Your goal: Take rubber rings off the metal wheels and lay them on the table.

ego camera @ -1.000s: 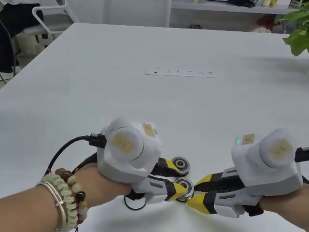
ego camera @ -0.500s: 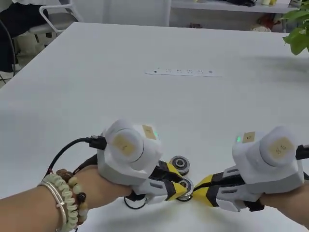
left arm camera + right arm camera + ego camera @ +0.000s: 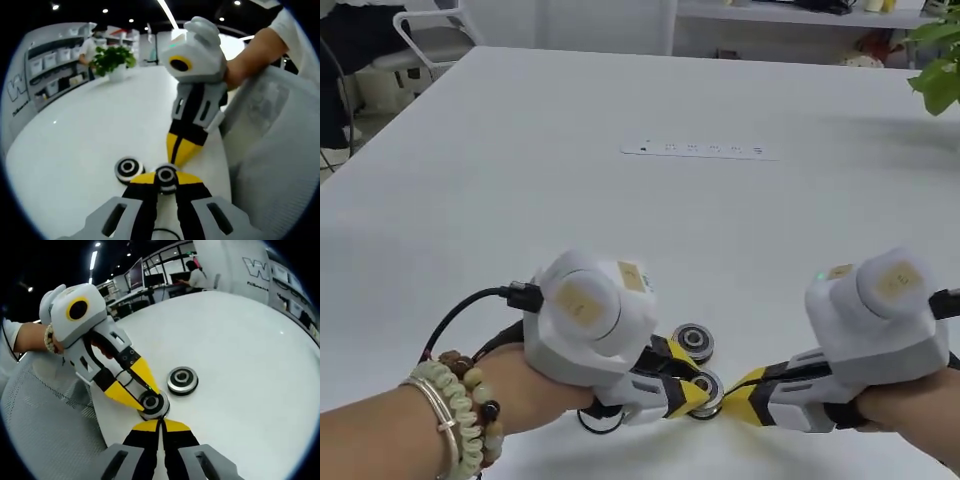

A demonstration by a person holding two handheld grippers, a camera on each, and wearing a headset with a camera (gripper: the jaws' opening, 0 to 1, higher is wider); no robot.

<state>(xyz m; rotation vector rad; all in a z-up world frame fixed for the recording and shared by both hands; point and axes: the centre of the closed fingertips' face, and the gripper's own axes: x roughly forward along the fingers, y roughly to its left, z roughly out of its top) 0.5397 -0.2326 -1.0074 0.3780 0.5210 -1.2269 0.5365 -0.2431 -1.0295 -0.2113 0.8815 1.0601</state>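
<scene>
A metal wheel (image 3: 706,388) with a black rubber ring sits between the yellow tips of my left gripper (image 3: 698,386), which is shut on it. In the left gripper view the same wheel (image 3: 166,177) is held between the jaws of the left gripper (image 3: 166,179). My right gripper (image 3: 732,396) comes in from the right. Its tips (image 3: 160,425) are shut together at the near rim of that wheel (image 3: 154,403), pinching the rubber ring. A second wheel (image 3: 693,340) (image 3: 129,169) (image 3: 182,379) lies flat on the white table just beyond.
A loose black rubber ring (image 3: 599,421) lies on the table under my left hand. A white power strip (image 3: 700,150) lies mid-table, a green plant (image 3: 935,70) at the far right, a chair (image 3: 425,40) beyond the far left corner.
My right gripper's jaws, apart a second ago, have closed at the rim of the held wheel, and its body has tipped up. The left gripper has held still.
</scene>
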